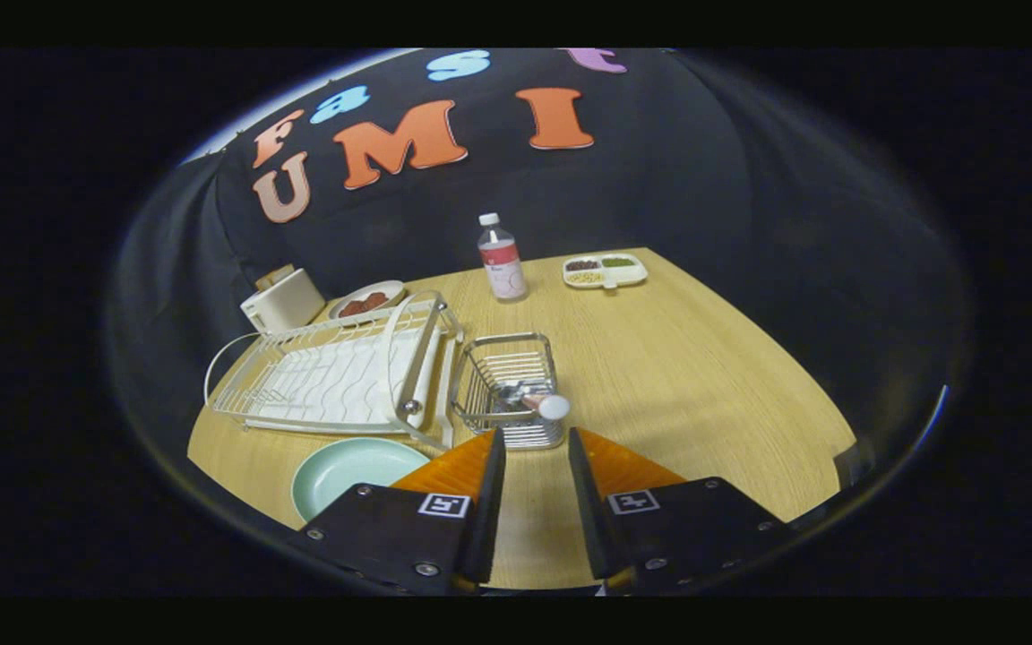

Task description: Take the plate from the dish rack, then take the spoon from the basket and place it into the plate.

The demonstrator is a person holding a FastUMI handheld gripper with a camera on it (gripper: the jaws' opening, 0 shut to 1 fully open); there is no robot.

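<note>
Spoon lies in the wire basket, pale rounded end toward the claw and poking over the near rim; the rest is hard to make out. Claw spread, holding nothing, fingers aimed at basket, tips just short of it. Plate flat on table, left of fingers, beside empty dish rack. Open table to the right.

On the desk, the dish rack sits to the left, the basket just right of it with the spoon inside. The plate lies near, in front of the rack, left of the tool, whose fingers stand apart just before the basket. Far back: a bottle, a divided tray to its right, a bowl and a box behind the rack.
</note>
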